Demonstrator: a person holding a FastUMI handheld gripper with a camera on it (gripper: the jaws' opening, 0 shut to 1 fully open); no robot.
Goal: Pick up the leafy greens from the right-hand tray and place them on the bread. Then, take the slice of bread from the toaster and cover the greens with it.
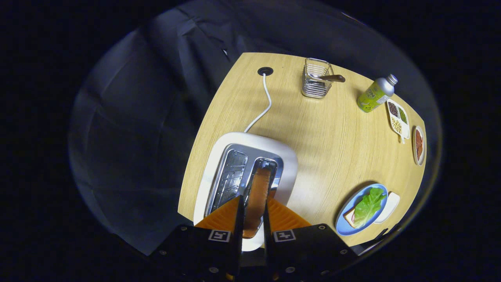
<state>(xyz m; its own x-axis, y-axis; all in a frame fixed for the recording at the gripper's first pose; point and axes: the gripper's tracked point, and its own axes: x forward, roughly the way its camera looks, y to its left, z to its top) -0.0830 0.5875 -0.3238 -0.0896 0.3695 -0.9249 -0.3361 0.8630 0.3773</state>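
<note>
The gripper points down over the toaster, its two orange fingers drawn close together with the slice of bread standing on edge between them. Both fingers lie against the faces of the slice, so it looks pinched, though the exact contact at the tips is hard to make out because the near end of the slice drops out of sight between the black finger mounts. The slice stands in the right-hand slot of the toaster; how far it has risen from the slot cannot be told. The left-hand slot shows only its wire grille. To the right, near the table edge, a blue plate holds a second piece of bread, mostly covered by the leafy greens lying on top of it, with only a corner showing. A white tray touches the plate's far side and is partly hidden behind it. Farther off, a white cord runs from the toaster to a round hole in the table. Beyond stand a wire basket with a brown-handled utensil, a green bottle, a divided dish of small grains, and a small dish of something reddish, too small to identify.
</note>
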